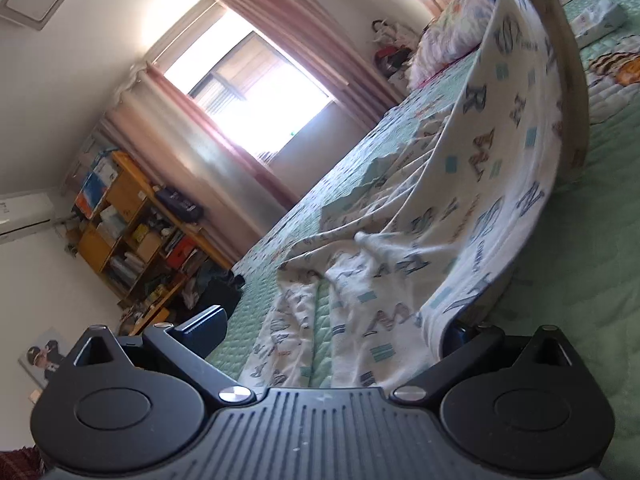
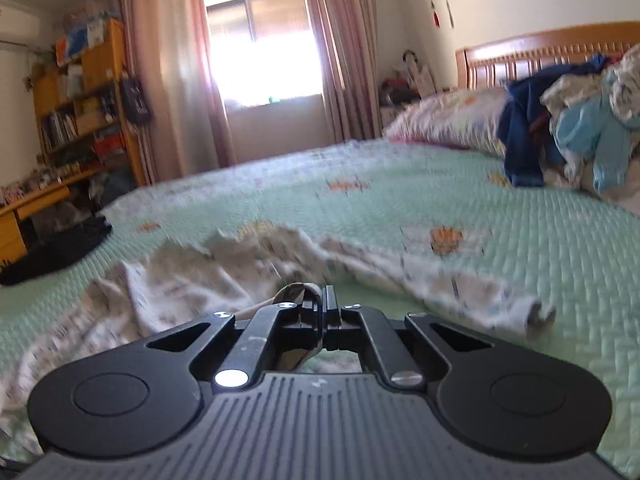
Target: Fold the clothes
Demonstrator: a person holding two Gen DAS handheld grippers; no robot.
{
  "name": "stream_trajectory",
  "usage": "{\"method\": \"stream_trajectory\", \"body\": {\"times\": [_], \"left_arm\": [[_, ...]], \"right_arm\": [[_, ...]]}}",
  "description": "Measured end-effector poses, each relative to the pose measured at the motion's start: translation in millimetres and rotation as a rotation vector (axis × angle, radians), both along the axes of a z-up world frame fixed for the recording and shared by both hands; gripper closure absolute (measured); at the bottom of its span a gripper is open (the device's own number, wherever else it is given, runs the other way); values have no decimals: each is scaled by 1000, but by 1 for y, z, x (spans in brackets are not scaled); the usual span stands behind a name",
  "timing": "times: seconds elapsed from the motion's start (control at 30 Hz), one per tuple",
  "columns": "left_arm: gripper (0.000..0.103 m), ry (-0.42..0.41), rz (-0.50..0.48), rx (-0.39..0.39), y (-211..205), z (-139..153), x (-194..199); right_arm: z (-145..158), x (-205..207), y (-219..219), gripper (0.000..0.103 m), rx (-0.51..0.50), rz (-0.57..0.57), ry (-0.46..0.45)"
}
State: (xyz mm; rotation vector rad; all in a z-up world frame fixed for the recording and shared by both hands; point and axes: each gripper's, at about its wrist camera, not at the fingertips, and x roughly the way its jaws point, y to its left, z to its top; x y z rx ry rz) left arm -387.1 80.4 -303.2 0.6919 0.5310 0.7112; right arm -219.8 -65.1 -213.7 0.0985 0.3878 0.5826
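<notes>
A white garment printed with letters lies crumpled on the green quilted bed cover. One long strip of it is pulled taut and rises towards the top edge of the left wrist view. My left gripper is open, its fingers wide apart over the garment's near end. The cloth's edge drapes over the right-hand finger and hides its tip. In the right wrist view the same garment spreads across the bed cover, blurred. My right gripper is shut on a pinched fold of it, lifted a little off the bed.
A pile of blue and white clothes and a pillow sit by the wooden headboard. A dark item lies at the bed's left edge. Wooden shelves and a curtained window stand beyond the bed.
</notes>
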Motion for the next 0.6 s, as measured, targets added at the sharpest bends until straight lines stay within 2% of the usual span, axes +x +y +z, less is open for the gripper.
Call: {"method": "stream_trajectory", "body": {"times": [0.23,0.33,0.4,0.43,0.5,0.53,0.6], "left_arm": [[0,-12,86,34,18,2,-11],[1,-9,77,61,17,0,-20],[1,-6,16,80,7,1,-24],[1,-8,-40,104,-3,1,-27],[0,-6,-110,230,-22,-5,-28],[0,-1,-102,279,-25,-8,-25],[0,27,-38,253,-12,-9,-18]], "right_arm": [[4,-1,2,101,-3,3,-1],[0,2,3,101,-12,-2,11],[-1,5,3,101,-16,-11,8],[-1,4,2,101,-10,-20,10],[3,4,-3,101,13,-43,8],[6,5,-4,101,14,-49,1],[11,7,-7,101,16,-59,-11]]}}
